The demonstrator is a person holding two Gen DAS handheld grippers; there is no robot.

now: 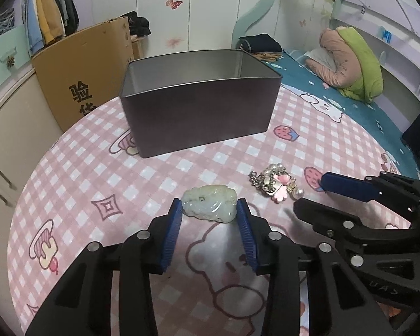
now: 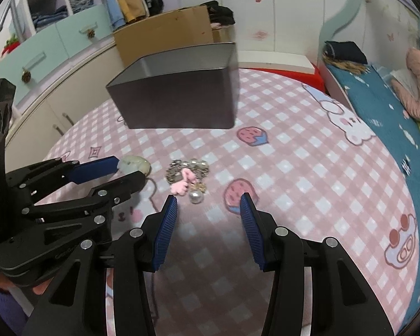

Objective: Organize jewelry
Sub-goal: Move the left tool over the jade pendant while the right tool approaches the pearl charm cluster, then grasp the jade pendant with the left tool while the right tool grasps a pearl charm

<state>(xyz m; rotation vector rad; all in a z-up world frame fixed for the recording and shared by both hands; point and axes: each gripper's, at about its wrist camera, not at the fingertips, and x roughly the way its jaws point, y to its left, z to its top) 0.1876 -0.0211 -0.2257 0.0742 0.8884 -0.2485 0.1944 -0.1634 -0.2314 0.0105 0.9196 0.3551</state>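
Observation:
A pale green jade pendant lies on the pink checked tablecloth, between the blue pads of my left gripper, whose jaws are open around it and close to its sides. A pearl and chain charm bracelet with pink charms lies to its right. My right gripper is open just short of the bracelet; it also shows at the right of the left wrist view. The left gripper and the jade show in the right wrist view. An open dark metal tin stands beyond.
The table is round; its edge curves close on the left. A cardboard box and cabinets stand beyond it on the left. A bed with a teal sheet and folded quilts lies to the right.

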